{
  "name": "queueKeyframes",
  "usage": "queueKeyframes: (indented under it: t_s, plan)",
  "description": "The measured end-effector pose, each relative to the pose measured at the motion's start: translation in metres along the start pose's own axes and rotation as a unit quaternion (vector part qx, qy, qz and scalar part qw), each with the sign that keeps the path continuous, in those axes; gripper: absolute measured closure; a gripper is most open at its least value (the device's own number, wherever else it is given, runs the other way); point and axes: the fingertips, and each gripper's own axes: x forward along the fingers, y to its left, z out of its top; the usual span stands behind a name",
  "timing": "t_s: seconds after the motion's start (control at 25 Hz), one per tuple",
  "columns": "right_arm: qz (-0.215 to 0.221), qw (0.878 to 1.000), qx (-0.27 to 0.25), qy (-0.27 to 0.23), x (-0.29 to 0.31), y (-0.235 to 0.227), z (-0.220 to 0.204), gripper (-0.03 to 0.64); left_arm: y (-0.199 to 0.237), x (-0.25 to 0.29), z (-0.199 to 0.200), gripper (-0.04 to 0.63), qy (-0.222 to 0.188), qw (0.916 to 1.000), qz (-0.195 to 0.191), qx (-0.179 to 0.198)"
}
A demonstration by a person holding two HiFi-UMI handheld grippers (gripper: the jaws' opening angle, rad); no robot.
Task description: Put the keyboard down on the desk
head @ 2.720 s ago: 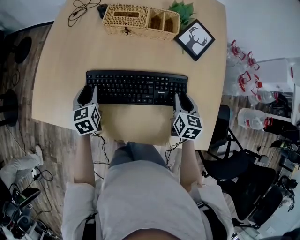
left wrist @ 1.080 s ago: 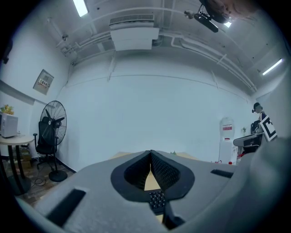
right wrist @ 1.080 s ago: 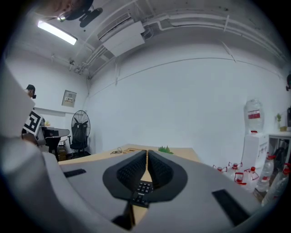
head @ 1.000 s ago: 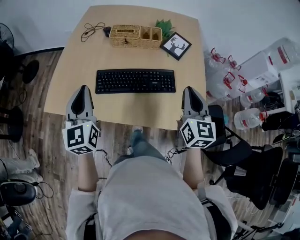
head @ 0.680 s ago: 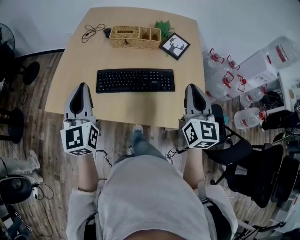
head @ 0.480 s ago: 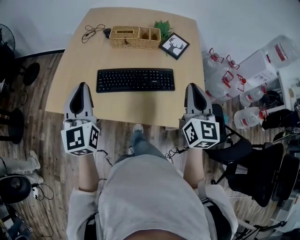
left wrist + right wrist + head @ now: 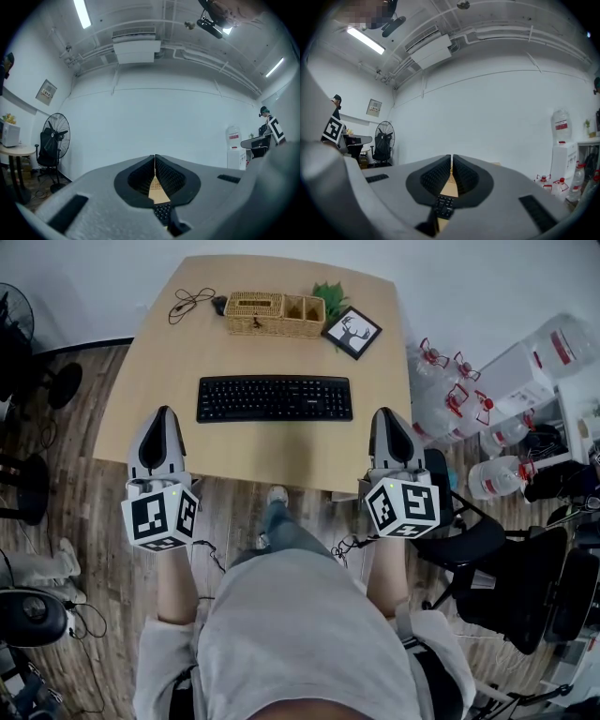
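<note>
Now that the left gripper [image 7: 166, 412] and right gripper [image 7: 388, 413], both pinched together and empty, have withdrawn to the desk's [image 7: 281, 460] near edge, the keyboard [image 7: 275, 398] lies released mid-desk, the task seemingly done.

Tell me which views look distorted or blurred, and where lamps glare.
Head view: sharp, evenly lit, desk edges bowed. Left gripper view: strong fisheye, dark corners, bright lamp. Right gripper view: same fisheye, near claw looks soft.

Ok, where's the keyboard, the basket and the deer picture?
keyboard [image 7: 275, 398], head view, on the middle rows of keys.
wicker basket [image 7: 267, 330], head view, on its front wall.
deer picture [image 7: 352, 332], head view, on the deer in the middle of the frame.
</note>
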Motion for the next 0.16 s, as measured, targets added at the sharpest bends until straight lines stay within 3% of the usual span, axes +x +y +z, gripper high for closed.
queueKeyframes:
  t_s: [0.16]
  plan:
    - [0.003,1.000,-0.001,0.000,-0.0039,0.0042,-0.0013,0.601,0.0026,-0.0053,-0.0023,0.584,0.002,1.0000,-0.001,-0.001]
